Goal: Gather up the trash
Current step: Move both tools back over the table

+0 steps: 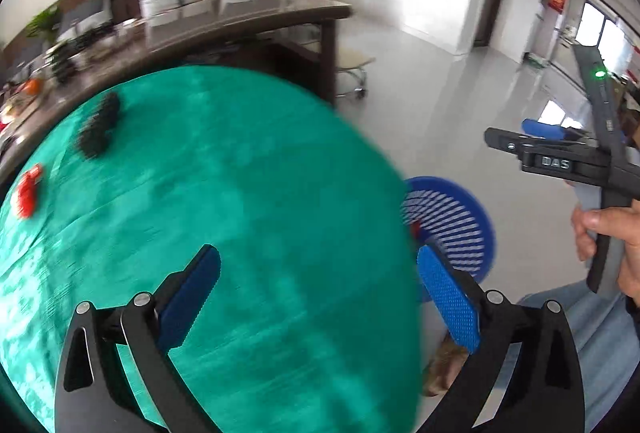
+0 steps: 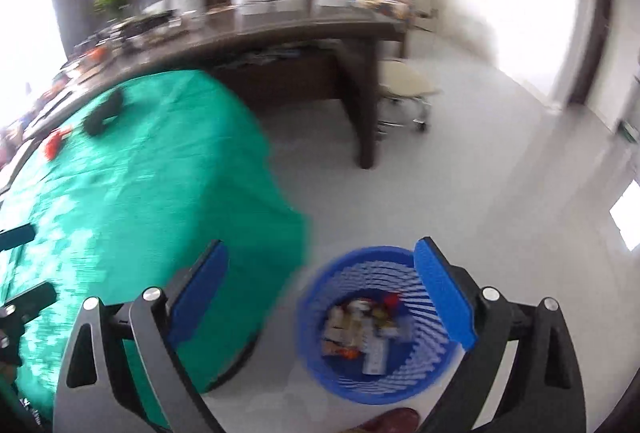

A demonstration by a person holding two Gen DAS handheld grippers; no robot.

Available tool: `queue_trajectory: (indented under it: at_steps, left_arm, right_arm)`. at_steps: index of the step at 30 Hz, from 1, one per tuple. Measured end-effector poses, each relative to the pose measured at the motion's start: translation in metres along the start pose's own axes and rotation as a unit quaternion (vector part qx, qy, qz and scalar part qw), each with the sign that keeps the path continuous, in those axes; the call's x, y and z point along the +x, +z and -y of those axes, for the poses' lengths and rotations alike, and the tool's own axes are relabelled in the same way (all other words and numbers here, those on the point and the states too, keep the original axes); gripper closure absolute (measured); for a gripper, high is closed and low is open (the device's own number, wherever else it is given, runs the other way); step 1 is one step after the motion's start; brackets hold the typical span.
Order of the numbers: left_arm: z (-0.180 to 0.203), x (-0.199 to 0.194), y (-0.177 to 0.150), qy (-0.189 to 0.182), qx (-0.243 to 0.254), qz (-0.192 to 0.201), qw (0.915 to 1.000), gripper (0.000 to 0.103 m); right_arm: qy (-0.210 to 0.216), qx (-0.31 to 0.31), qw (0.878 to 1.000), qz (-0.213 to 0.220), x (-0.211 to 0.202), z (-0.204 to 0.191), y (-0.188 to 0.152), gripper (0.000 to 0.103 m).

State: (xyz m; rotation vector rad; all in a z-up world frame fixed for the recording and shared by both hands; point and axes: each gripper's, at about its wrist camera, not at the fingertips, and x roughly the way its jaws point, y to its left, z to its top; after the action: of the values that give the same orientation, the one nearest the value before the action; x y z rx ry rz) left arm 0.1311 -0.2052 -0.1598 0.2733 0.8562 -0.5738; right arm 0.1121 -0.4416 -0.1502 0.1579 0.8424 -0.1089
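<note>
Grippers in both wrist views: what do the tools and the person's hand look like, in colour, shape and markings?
Both the left gripper and right gripper have black angular linkage arms with silver round pivot bolts and flat blue textured pads. Seen from the left wrist view, the right gripper's black body carries white "DAS" lettering and a green light; a bare hand grips its grey handle. Light blue jeans show below.

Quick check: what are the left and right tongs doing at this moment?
Left tongs: open, holding nothing.
Right tongs: open, holding nothing, above the bin.
</note>
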Motion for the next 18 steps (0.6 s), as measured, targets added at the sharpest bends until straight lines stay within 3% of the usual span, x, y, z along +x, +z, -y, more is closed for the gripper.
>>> queue_trajectory:
  at_steps: [5, 9, 13, 18]
  left_arm:
    - [-0.083, -0.033, -0.029, 0.061, -0.056, -0.003, 0.9966, 0.005]
    - [-0.146, -0.053, -0.044, 0.114, -0.102, -0.002, 0.9882, 0.005]
    - [-0.188, -0.06, -0.049, 0.136, -0.137, 0.001, 0.9811, 0.005]
    - [-0.212, -0.063, -0.054, 0.147, -0.15, 0.002, 0.9776, 0.005]
  right_arm:
    - [0.091, -0.058, 0.994, -0.031, 0.022, -0.117, 0.015, 0.005]
    - [0.116, -0.1, 0.988, -0.038, 0.041, -0.184, 0.03, 0.005]
    - [0.108, -0.122, 0.986, -0.045, 0.062, -0.22, 0.033, 0.005]
    - [0.089, -0.116, 0.987, -0.06, 0.08, -0.23, 0.025, 0.005]
